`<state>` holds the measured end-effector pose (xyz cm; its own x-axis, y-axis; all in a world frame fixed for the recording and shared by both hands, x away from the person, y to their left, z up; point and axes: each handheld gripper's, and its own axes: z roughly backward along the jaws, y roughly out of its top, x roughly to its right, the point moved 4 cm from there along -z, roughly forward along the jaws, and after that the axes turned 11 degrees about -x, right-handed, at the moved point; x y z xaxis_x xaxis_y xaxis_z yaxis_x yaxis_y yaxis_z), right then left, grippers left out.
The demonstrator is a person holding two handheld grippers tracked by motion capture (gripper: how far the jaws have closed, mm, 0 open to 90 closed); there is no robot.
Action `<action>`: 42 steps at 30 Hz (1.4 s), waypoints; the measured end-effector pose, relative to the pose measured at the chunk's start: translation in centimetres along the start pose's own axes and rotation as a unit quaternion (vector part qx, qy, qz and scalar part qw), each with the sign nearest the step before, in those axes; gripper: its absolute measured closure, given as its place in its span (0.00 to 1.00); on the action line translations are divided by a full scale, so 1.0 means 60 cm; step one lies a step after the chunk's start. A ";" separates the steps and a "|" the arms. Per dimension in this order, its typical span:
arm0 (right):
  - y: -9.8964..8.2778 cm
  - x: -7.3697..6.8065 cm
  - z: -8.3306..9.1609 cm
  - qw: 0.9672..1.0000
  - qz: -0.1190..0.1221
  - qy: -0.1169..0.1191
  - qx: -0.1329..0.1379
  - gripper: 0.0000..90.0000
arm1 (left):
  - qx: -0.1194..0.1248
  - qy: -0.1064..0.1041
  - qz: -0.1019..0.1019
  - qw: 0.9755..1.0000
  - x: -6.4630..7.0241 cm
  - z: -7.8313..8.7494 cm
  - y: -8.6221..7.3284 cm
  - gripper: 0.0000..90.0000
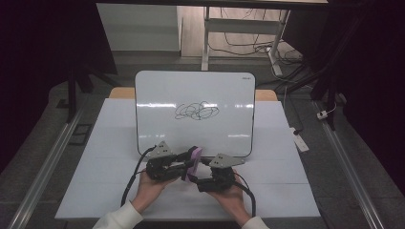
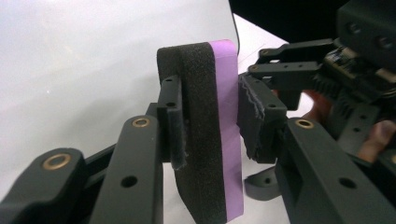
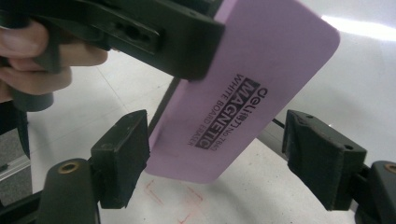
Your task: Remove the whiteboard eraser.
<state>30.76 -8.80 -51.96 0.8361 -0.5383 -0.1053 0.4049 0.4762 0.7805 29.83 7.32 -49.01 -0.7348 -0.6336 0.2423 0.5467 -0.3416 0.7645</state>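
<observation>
The eraser's (image 3: pixel 243 100) near end is hidden behind jaws. Purple back, black felt face, held above table (image 1: pixel 110 186), near whiteboard (image 1: pixel 191 90). Left gripper (image 1: pixel 184 164) clamps it; right gripper (image 3: pixel 217 154) stands wide, straddling it.

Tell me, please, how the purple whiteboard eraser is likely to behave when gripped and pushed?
The eraser probably weighs little: its black layer looks like foam. That layer likely squashes slightly under the left hand-held gripper. Its flat, smooth purple back could slip, though it shouldn't roll.
</observation>
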 end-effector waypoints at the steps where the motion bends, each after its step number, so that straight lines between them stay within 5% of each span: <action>1: 0.000 0.000 -0.001 1.000 -0.005 0.004 0.000 0.26 | 0.001 0.000 -0.001 1.000 0.001 0.000 0.000 0.69; 18: 0.001 0.007 0.000 0.999 -0.033 0.028 0.013 0.39 | 0.018 -0.008 -0.012 1.000 0.011 0.009 0.002 0.70; 24: 0.003 0.007 0.007 1.000 -0.012 -0.001 0.018 0.40 | 0.017 -0.012 -0.007 1.000 0.008 0.010 0.002 0.70; 42: 0.003 0.009 0.011 0.999 -0.022 0.001 0.025 0.42 | 0.012 -0.014 -0.004 1.000 0.009 0.006 -0.001 0.71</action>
<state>31.04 -9.49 -51.46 0.8186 -0.5564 -0.1426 0.4235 0.4168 0.8043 29.26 7.24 -48.69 -0.7504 -0.6112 0.2517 0.5305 -0.3297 0.7809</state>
